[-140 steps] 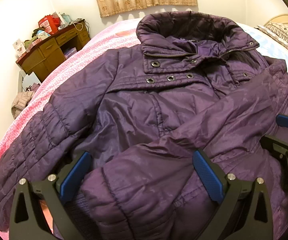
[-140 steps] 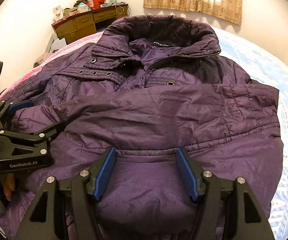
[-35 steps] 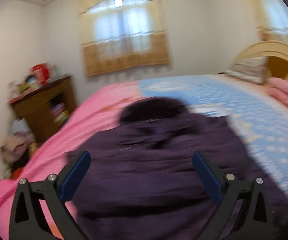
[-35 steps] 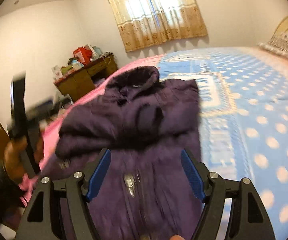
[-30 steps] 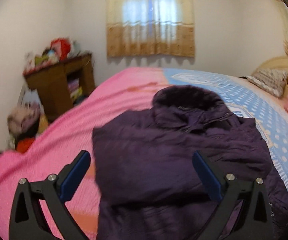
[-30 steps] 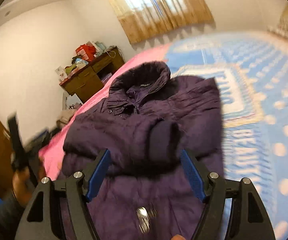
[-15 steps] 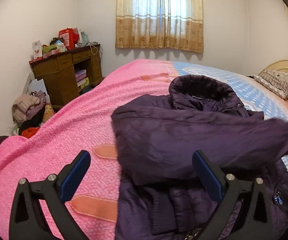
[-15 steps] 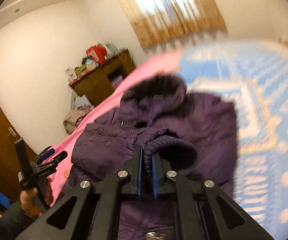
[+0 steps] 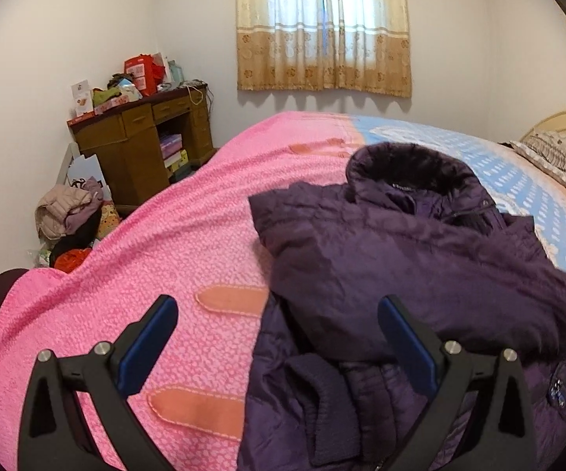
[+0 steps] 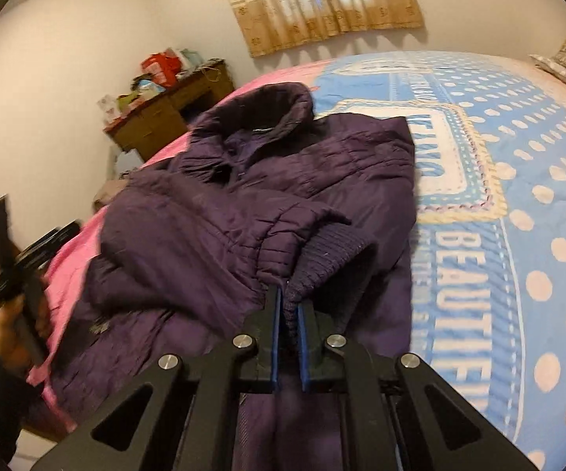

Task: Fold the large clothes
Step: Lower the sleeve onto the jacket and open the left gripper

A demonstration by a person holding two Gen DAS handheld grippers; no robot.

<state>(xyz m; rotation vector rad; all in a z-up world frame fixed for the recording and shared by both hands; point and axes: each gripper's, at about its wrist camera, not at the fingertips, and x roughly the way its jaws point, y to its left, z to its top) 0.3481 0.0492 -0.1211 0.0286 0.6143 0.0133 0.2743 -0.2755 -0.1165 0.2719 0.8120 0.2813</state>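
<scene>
1. We see a dark purple quilted jacket (image 9: 420,259) lying on the bed (image 9: 188,259), straddling the line where the pink cover meets the blue dotted one (image 10: 518,204).
2. Its stand-up collar (image 10: 267,108) points toward the curtained window (image 9: 322,27); the fabric is shiny and creased, with stitched channels.
3. One sleeve is folded across the chest, and its ribbed knit cuff (image 10: 322,251) is lifted off the body.
4. Our right gripper (image 10: 287,306) is clamped tight on that cuff, the blue pads pinching the rib.
5. Our left gripper (image 9: 279,337) stands wide apart above the jacket's lower left edge, holding nothing; another ribbed cuff (image 9: 322,392) lies between its fingers.
</scene>
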